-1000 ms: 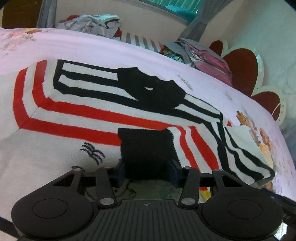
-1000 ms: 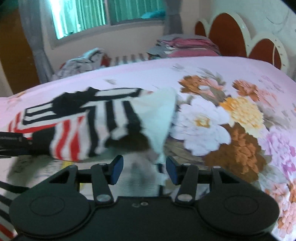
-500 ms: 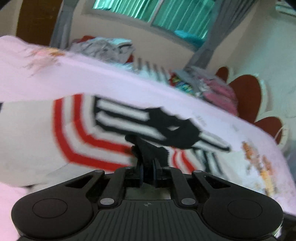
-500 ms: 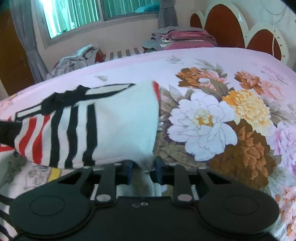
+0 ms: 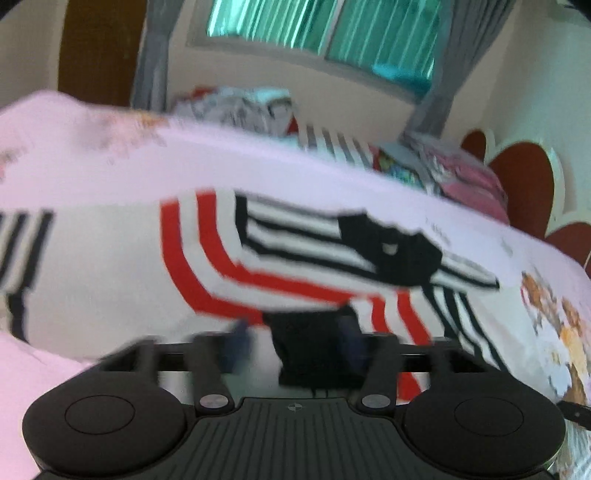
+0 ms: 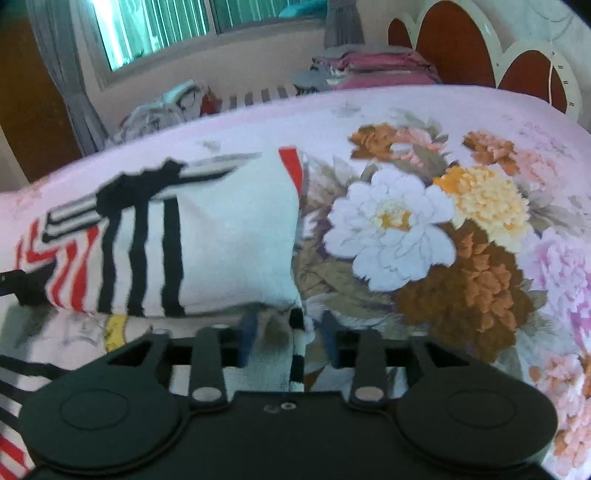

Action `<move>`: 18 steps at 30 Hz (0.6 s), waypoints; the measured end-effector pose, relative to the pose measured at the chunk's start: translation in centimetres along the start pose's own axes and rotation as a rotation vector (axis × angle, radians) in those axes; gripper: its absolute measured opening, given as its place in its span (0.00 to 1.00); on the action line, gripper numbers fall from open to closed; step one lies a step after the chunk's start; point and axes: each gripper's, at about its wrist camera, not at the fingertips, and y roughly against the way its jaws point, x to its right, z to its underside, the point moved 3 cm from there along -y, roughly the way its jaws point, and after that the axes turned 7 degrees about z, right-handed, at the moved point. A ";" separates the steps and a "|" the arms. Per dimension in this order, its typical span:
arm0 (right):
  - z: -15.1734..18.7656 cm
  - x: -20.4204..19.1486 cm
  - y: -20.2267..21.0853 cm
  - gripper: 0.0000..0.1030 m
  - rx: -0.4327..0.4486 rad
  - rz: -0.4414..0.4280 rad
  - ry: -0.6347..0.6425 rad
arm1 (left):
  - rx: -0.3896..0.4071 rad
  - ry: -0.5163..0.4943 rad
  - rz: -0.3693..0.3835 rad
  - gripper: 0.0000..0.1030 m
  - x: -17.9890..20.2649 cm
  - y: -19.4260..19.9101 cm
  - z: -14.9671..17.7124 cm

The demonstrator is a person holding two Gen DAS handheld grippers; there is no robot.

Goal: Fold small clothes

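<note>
A small white top (image 5: 122,258) with red and black stripes and a black collar (image 5: 391,251) lies on the bed. Its folded-over side shows in the right wrist view (image 6: 229,236). My left gripper (image 5: 295,341) is open, its blue-padded fingers either side of a black cuff (image 5: 310,339) at the fold's near edge. My right gripper (image 6: 288,334) is open too, over the folded corner of the top, with the fabric edge lying between its fingers. The view is blurred by motion.
The bed has a pink floral sheet (image 6: 424,229). Piles of other clothes (image 6: 369,66) sit along the far side under the window (image 5: 332,33). A red scalloped headboard (image 6: 480,48) stands at the right.
Both grippers closed on the top's edge half a second ago, and have now opened and let it go. The folded side lies flatter on the top.
</note>
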 end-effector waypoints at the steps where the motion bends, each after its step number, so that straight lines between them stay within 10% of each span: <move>1: -0.5 0.2 0.2 0.48 0.014 -0.004 -0.006 | 0.011 -0.012 0.009 0.61 0.3 0.3 -0.3; 18: -9.8 -0.9 -12.1 0.48 -0.022 -0.074 -0.133 | -0.127 -0.075 0.038 0.61 3.5 -5.8 1.6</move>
